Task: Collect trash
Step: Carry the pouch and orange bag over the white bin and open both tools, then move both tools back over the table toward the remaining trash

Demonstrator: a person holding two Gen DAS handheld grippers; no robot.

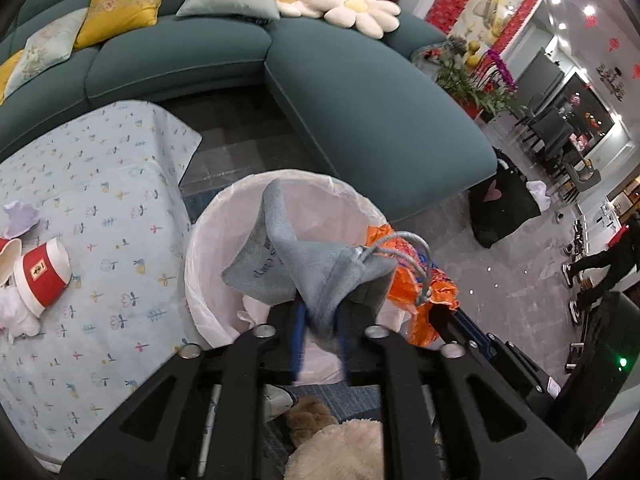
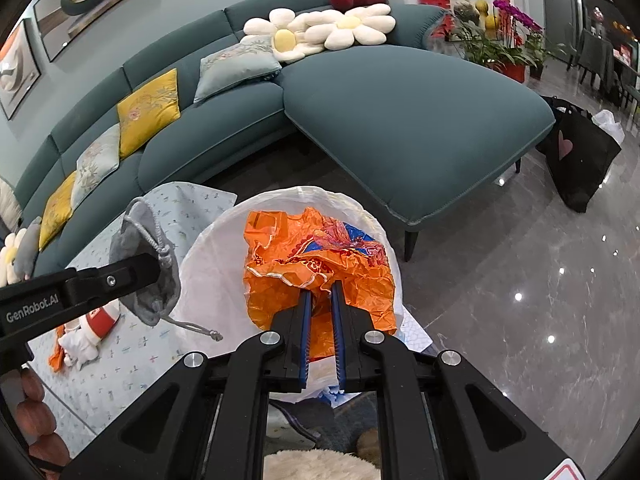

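Fingers of the left gripper [image 1: 320, 320] stand a little apart with a grey pouch [image 1: 304, 264] draped between the blue pads; whether the pads still press the cloth I cannot tell from this blurred view. The pouch hangs directly over the bin [image 1: 208, 240], whose white liner gapes below and ahead of the fingers, so a release here should drop it inside. Its drawstring loops to the right, toward the orange wrapper [image 1: 432, 280] at the bin's right rim. Left of the bin, on the cloth-covered counter [image 1: 100, 184], a red cup [image 1: 42, 276] lies on its side among crumpled paper, well apart from both grippers.

From the right wrist, the right gripper [image 2: 322, 320] has its fingers clenched on the orange wrapper [image 2: 316, 264], which spreads crumpled over the bin [image 2: 216, 264] mouth, straight ahead of the fingers. The left gripper [image 2: 132, 272] reaches in from the left with the pouch [image 2: 140, 240] sagging at the bin's left edge, partly over the counter [image 2: 192, 200]. Both loads sit above the bin; the wrapper is nearer its middle, so the pouch looks likelier to catch the rim.
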